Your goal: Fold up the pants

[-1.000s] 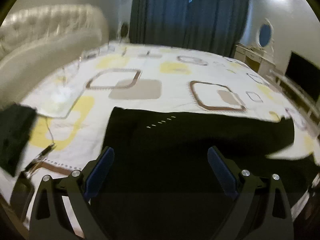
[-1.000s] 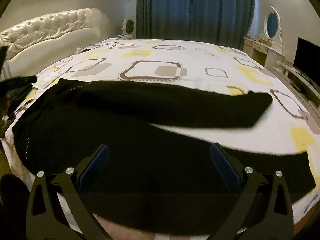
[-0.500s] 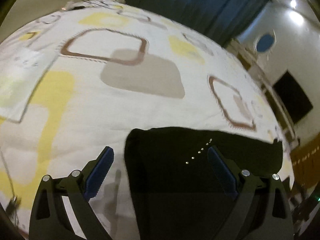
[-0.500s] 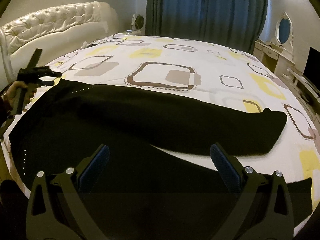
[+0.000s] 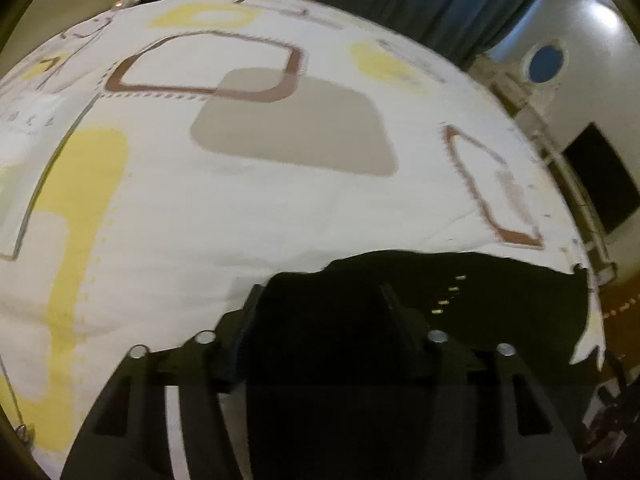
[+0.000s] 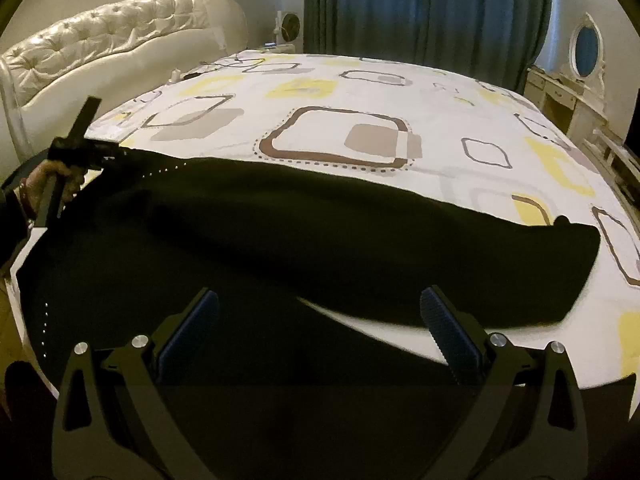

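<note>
Left gripper (image 5: 320, 300): jaws closing, dark cloth of the pants (image 6: 320, 232) bunched between them at the waistband corner; pads lost against the black fabric, so cannot tell whether they press yet. Seen from the right wrist view, at the pants' far left corner, held in a hand (image 6: 56, 180) with a dark sleeve.

Right gripper (image 6: 320, 320): jaws wide apart, blue pads bare, nothing held, hovering over the near leg of the pants.

Pants: black, spread lengthwise across the near part of the bed (image 6: 400, 92), waist to the left, legs running right. Far leg flat, cuff ending near the right edge; near leg lying along the bed's near edge, a sliver of sheet showing between the two. A row of small pale dots (image 5: 448, 296) near the waist corner, just right of the left gripper.

Nothing standing between either gripper and the cloth. A thin cord (image 5: 12, 396) at the bed's left edge in the left wrist view.

Bed cover white, printed with brown outlined squares, grey and yellow patches. Tufted cream headboard (image 6: 112, 44) at the left. Dark blue curtains (image 6: 420, 12) behind. White dresser with an oval mirror (image 6: 587, 50) at the right, a dark screen (image 5: 604, 184) beside it. A small fan (image 6: 290, 24) by the curtains.
</note>
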A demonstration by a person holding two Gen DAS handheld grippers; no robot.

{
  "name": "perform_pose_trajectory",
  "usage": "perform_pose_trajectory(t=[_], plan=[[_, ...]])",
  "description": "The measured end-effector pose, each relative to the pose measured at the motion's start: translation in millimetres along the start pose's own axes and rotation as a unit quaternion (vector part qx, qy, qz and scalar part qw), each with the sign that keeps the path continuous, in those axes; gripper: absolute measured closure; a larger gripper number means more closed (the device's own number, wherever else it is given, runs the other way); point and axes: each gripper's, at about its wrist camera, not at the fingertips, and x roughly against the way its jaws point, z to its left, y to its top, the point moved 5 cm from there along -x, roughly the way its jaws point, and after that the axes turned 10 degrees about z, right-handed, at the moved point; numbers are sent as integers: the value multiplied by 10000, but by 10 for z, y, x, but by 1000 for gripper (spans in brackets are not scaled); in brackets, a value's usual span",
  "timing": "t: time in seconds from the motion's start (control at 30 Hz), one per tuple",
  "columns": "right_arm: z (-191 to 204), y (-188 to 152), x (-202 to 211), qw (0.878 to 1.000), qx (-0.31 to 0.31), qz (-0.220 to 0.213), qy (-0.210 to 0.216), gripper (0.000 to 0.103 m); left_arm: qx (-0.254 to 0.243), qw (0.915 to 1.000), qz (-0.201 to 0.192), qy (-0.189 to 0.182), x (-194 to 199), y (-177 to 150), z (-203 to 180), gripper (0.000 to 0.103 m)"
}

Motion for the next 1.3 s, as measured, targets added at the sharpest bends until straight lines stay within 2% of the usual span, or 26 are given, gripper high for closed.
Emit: perform_pose_trajectory(t=[0.1,0.27,0.3,0.33,0.37,0.4,0.53,0.63,0.8,0.83,0.93,1.07,1.13,1.2,1.27,1.3], plan=[[-98,140,-40,9998,178,-48,46,2,-191,9996,88,204,-54,-17,-12,54],[-434,584,-219,9974,666,-33,288,2,-187,9996,210,92,-58,-14,16,54],[-497,652,-270,9969,688,13,372,2,-175,9996,228,71,-62,-16,23,54],[-589,773,-372,9942,789,145,712,2,-122,9996,240,9,-63,-8,38,54],[-619,823,-420,9927,827,207,857,2,-68,9997,251,-47,-58,-15,56,54],[-715,944,-573,9874,940,426,1197,2,-23,9996,262,-101,-57,-14,73,54],[-916,1133,-982,9738,1214,1000,1643,2,-31,9996,274,-98,-63,-31,71,54],[-1000,1235,-1226,9592,1235,1336,2163,2,20,9995,269,-174,-65,-43,85,54],[-980,1290,-1518,9376,1527,1838,2526,2,64,9991,282,-316,-93,-29,94,52],[-967,1283,-1563,9329,1577,1942,2590,7,49,9989,291,-353,-98,-25,87,48],[-930,1210,-1726,9233,1750,2316,2514,48,-50,9989,338,-310,-113,-19,41,42],[-886,1158,-1746,9200,2035,2380,2356,48,-352,9987,371,80,-141,-25,-64,38],[-834,1113,-1718,9210,2262,2348,2133,50,-568,9973,372,262,-161,-45,-127,35],[-806,1082,-1695,9229,2357,2322,1968,58,-640,9967,341,370,-171,-51,-139,34],[-778,1057,-1669,9238,2421,2281,1896,78,-594,9972,285,348,-168,-45,-127,34],[-758,1036,-1637,9239,2442,2259,1891,83,-596,9973,251,342,-162,-49,-123,34]])
